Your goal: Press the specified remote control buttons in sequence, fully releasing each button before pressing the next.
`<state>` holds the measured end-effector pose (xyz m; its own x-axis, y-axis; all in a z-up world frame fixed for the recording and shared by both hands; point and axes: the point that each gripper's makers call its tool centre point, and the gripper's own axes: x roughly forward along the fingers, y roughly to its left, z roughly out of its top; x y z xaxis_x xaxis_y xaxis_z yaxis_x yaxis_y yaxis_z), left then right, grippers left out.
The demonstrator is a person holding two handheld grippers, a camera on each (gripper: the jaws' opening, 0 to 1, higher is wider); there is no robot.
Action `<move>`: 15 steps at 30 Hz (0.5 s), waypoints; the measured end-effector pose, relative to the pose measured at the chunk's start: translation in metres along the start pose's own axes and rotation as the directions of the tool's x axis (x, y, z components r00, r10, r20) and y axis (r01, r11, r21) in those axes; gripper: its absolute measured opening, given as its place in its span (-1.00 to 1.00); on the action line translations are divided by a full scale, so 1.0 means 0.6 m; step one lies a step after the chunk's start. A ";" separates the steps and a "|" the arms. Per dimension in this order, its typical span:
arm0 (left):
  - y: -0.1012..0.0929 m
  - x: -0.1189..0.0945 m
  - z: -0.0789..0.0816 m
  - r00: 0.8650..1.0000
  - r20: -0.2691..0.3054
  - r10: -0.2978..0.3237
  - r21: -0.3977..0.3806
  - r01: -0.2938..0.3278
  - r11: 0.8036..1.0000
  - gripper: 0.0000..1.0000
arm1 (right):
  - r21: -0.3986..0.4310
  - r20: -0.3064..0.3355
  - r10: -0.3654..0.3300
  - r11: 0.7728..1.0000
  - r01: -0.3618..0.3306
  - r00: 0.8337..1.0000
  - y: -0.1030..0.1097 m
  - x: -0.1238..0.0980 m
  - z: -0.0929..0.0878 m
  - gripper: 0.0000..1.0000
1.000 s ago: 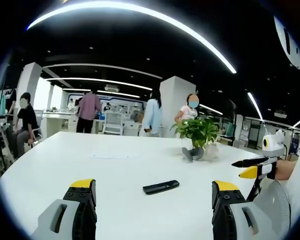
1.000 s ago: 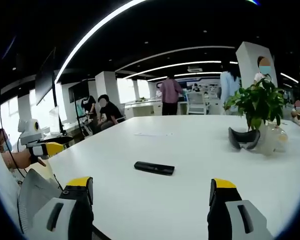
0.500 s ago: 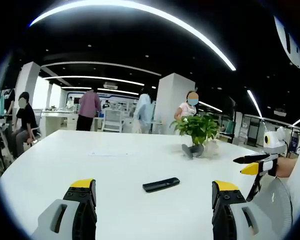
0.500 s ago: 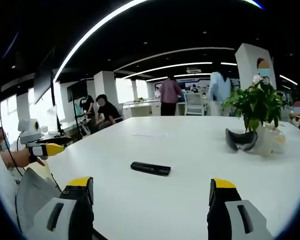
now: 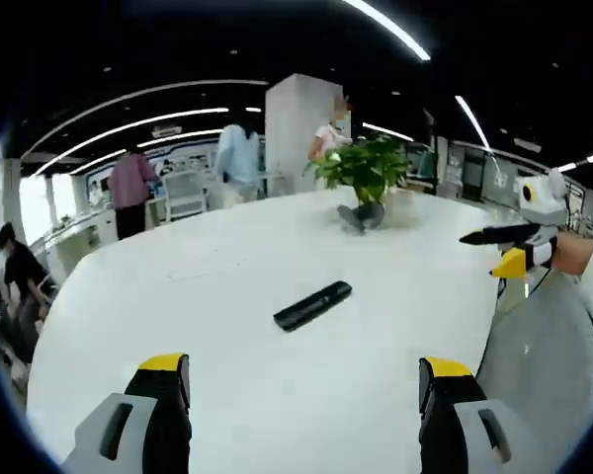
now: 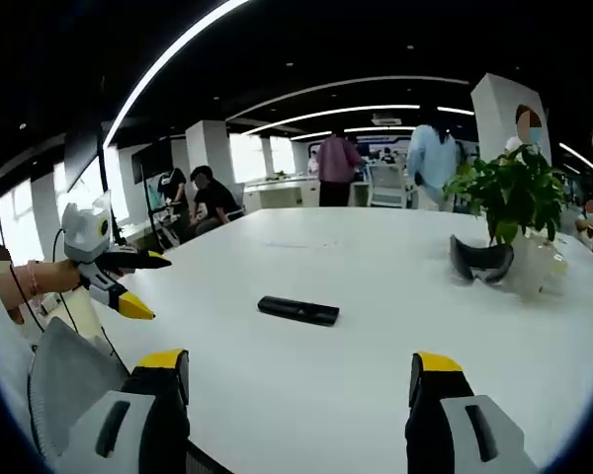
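Note:
A black remote control [image 5: 312, 305] lies flat on the white table [image 5: 227, 286], out ahead of both grippers; it lies near the middle in the right gripper view [image 6: 297, 311]. My left gripper [image 5: 304, 380] is open over the table's near edge, nothing between its jaws. My right gripper [image 6: 298, 377] is open too and holds nothing. The right gripper [image 5: 510, 248] comes in from the right edge of the left gripper view, held by a hand. In the right gripper view the left gripper [image 6: 124, 280] enters from the left, its jaws apart.
A potted green plant [image 6: 512, 198] stands at the table's far side, with a dark curved headset [image 6: 479, 260] beside it. A sheet of paper [image 5: 203, 267] lies farther back. Several people stand or sit beyond the table.
The left gripper view has tilted and rolled, so the table now slopes in it. In the right gripper view the left gripper has risen and come closer in. The remote has stayed put.

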<state>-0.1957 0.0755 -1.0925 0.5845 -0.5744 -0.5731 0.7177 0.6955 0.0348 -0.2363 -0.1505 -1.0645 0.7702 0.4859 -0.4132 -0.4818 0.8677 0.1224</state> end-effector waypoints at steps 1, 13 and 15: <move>-0.002 0.010 -0.005 0.999 -0.033 -0.043 0.003 0.044 0.999 1.00 | -0.004 0.001 -0.007 1.000 0.007 1.000 -0.002 -0.001 0.000 0.80; 0.034 0.125 -0.024 0.891 -0.400 -0.216 0.131 0.289 0.948 1.00 | 0.026 -0.018 -0.022 0.999 0.023 1.000 -0.016 -0.005 -0.009 0.75; 0.036 0.150 -0.016 0.880 -0.421 -0.218 0.139 0.301 0.944 1.00 | 0.029 -0.022 -0.021 0.999 0.021 1.000 -0.017 -0.004 -0.011 0.73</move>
<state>-0.1311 0.0432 -1.1514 0.1982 -0.4756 -0.8571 0.9054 0.4238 -0.0257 -0.2361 -0.1609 -1.0705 0.7706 0.4655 -0.4353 -0.4531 0.8805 0.1393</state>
